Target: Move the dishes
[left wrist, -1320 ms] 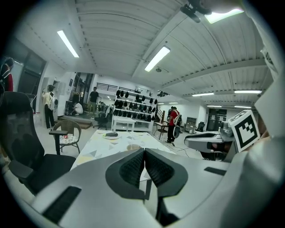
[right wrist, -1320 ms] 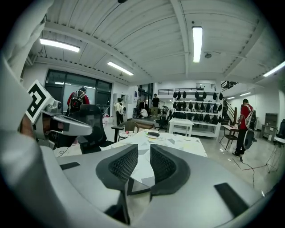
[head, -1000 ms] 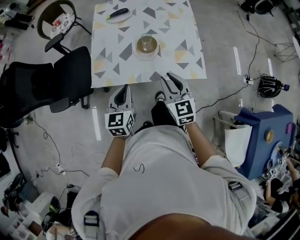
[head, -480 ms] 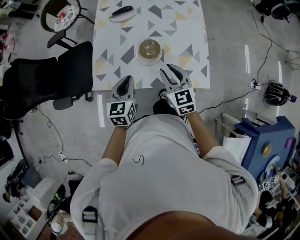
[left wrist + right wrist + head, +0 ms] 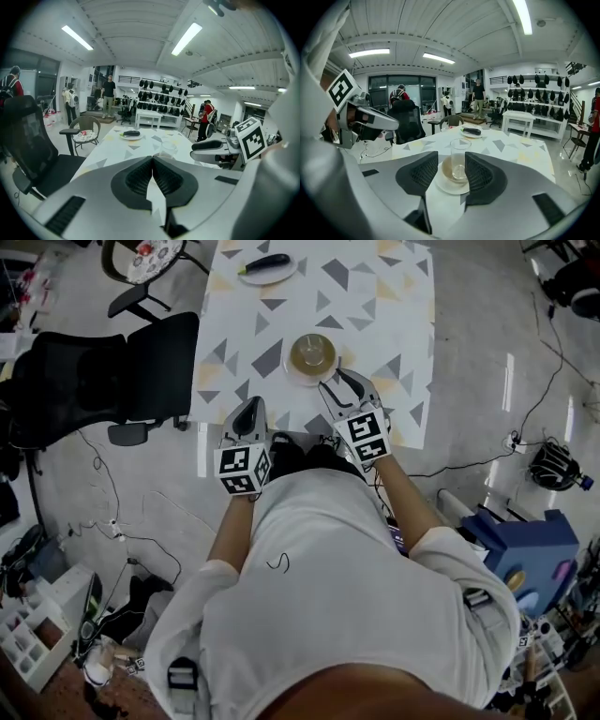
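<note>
Right fingers (image 5: 423, 174): spread, having just been opening. Nothing sits between the pads. The glass (image 5: 459, 157) shows through the gap but stands ahead of the tips.
Left fingers (image 5: 136, 180): pressed together along their whole length, holding nothing.
Right gripper (image 5: 343, 382): angled downward over the near part of the surface (image 5: 375, 296), aimed at the saucer (image 5: 312, 360), with its tips just short of the rim.
Left gripper (image 5: 248, 409): at the near edge of the surface, to the left of the saucer and apart from it, touching no dish.
Glass: clear, upright and apparently empty, standing in the middle of the saucer.
Saucer: white with a brownish centre, lying close to the near edge of the surface.
Far plate (image 5: 267, 268): at the far end of the surface, well apart from both grippers, with a dark long thing (image 5: 265, 262) lying on it.
Surroundings: a black office chair (image 5: 103, 381) stands beside the left edge of the surface.
Step in hand: the approach, by my reading. The right gripper is lining up on the glass and saucer, and no dish has been lifted.
Next move calls for: carrying the spread fingers forward until the glass wall or the saucer rim lies between the pads, then closing gently. The glass looks easy to tip, so a low, level grip seems wise.
</note>
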`<state>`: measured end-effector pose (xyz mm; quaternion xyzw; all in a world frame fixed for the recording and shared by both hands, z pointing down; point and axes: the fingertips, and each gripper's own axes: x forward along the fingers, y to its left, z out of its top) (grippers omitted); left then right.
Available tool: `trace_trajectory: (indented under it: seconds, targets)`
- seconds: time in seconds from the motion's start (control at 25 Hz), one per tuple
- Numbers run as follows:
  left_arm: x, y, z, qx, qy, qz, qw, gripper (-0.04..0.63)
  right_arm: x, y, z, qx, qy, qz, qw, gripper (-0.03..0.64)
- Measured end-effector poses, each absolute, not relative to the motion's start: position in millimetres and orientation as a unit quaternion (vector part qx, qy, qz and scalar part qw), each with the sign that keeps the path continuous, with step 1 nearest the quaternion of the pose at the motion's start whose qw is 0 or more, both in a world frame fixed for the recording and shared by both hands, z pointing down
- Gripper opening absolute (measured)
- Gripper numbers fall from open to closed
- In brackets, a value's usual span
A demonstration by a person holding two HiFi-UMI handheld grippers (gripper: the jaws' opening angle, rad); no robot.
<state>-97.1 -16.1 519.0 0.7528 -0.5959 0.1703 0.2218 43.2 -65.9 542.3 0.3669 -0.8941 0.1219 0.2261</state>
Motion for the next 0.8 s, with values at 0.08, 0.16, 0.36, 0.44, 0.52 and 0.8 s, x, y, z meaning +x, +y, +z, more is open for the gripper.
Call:
trace_trajectory:
  seconds: [0.08,0.16,0.36,0.44,0.52,0.8]
  targets:
    - [-107,-19,521,0.742,-0.608,0.169,0.226,0.021,40,-76,553,0.359,-0.894,0.124,0.237,0.187]
    - [-117,-23,522,0.734,-0.618,0.165,0.227,0.021,37,-86,562,0.356,-0.893,0.123,0.245,0.201]
    - [-132,-32,531,0.725,-0.625,0.164,0.237,0.021,30,-104,581,0.347,-0.89,0.121,0.269,0.213]
    - [-138,-39,536,0.724,-0.624,0.166,0.242,0.021,25,-109,586,0.344,-0.889,0.121,0.277,0.219]
    - [-144,-49,539,0.722,-0.624,0.166,0.247,0.021,21,-115,589,0.345,-0.887,0.12,0.283,0.23]
    - [-154,-84,547,0.735,-0.606,0.169,0.253,0.021,1,-131,603,0.337,-0.884,0.128,0.298,0.259]
